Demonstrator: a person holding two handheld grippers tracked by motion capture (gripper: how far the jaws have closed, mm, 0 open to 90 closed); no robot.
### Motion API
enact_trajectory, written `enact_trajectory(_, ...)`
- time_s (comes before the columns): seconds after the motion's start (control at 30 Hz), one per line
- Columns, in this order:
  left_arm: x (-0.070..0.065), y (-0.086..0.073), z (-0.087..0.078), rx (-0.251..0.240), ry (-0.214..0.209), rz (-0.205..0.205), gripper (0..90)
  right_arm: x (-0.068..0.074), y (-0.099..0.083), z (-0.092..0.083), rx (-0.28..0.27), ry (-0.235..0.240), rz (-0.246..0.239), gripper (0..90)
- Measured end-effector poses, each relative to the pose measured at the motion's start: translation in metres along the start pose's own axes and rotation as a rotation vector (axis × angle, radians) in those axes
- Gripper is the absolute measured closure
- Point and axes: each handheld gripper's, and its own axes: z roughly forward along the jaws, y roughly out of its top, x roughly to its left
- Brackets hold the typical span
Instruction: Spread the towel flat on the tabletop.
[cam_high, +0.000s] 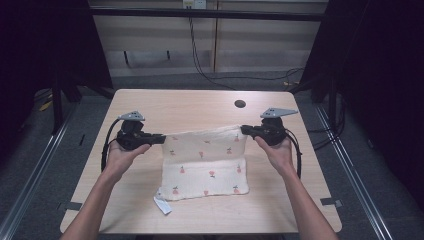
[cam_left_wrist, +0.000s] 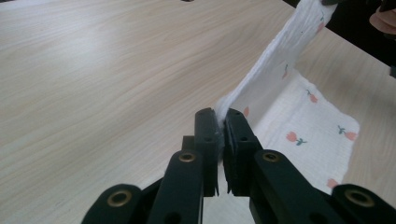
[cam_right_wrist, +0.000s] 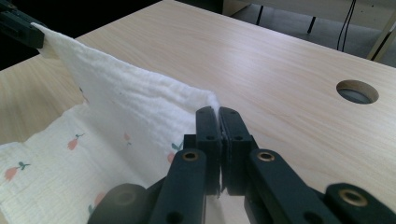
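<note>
A person stands at a light wooden counter (cam_high: 150, 105) and holds a hand-held gripper in each hand. Between the two lies a cream muslin cloth (cam_high: 205, 165) printed with small red flowers on green stems. The near part of the cloth rests flat on the middle of the counter, and its far edge is lifted and stretched level between the two tools. The left hand-held gripper (cam_high: 161, 139) is at the left of the high view, its black jaws pressed together on the far left corner of the cloth; in the left gripper view (cam_left_wrist: 220, 122) a thin fold of white fabric sits pinched between the jaw pads and runs up and away as a taut band. The right hand-held gripper (cam_high: 245, 130) pinches the far right corner in the same way; in the right gripper view (cam_right_wrist: 218, 116) its jaws are closed on the bunched corner, with the raised edge running off to the upper left. A small white label (cam_high: 162, 205) sticks out from the near left corner of the cloth and lies on the counter. A round cable hole (cam_high: 240, 104) is set in the counter beyond the right hand.
</note>
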Motion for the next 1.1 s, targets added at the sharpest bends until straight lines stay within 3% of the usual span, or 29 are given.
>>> enact_trajectory(0.3, 0.015, 0.002, 0.02, 0.008, 0.012, -0.036, 85.8, -0.011, -0.001, 0.007, 0.017, -0.019, 0.024, 88.2)
enact_trajectory(0.53, 0.025, 0.004, 0.031, 0.039, 0.023, -0.038, 86.4, -0.016, 0.001, 0.014, 0.023, -0.027, 0.028, 88.1)
enact_trajectory(0.83, 0.035, 0.006, 0.047, 0.055, 0.043, -0.064, 85.6, -0.029, 0.001, 0.032, 0.057, -0.044, 0.038, 88.0)
enact_trajectory(0.93, 0.034, 0.009, 0.047, 0.053, 0.08, -0.063, 77.6, -0.03, -0.002, 0.038, 0.065, -0.059, 0.032, 84.7)
enact_trajectory(1.0, 0.035, 0.011, 0.045, 0.048, 0.08, -0.066, 73.9, -0.031, -0.003, 0.04, 0.07, -0.065, 0.038, 81.1)
enact_trajectory(1.1, 0.037, 0.008, 0.041, 0.042, 0.087, -0.087, 66.5, -0.031, -0.004, 0.039, 0.056, -0.111, 0.049, 71.4)
